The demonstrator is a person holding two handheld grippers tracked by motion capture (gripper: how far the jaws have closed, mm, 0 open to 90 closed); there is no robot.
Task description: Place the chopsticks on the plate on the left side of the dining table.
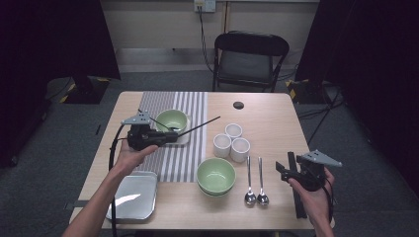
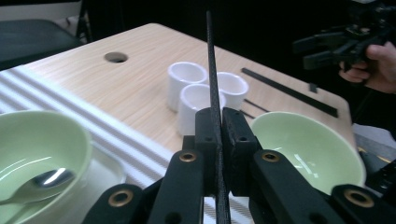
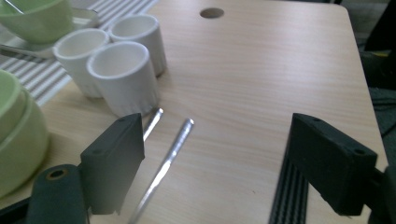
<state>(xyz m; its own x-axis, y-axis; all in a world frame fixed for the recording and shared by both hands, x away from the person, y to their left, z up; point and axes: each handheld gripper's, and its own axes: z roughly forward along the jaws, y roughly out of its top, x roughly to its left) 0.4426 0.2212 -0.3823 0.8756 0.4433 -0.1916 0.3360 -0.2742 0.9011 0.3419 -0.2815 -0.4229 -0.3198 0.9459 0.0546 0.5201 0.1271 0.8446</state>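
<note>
Green and glossy, the near bowl (image 1: 216,175) sits empty, two spoons (image 1: 255,181) just to its right. Beyond that bowl huddle three empty white cups (image 1: 231,142); up and left of it a second green bowl (image 1: 171,120) holds a spoon (image 2: 39,183). The left gripper (image 1: 170,137) clamps a thin black chopstick (image 1: 197,127) above the striped runner (image 1: 185,133). The right gripper (image 1: 286,168) hovers right of the near bowl, jaws spread wide apart around nothing.

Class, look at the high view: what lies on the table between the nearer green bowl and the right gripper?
Two metal spoons lie side by side between the nearer green bowl and the right gripper, bowls toward the person, as the high view shows.
</note>
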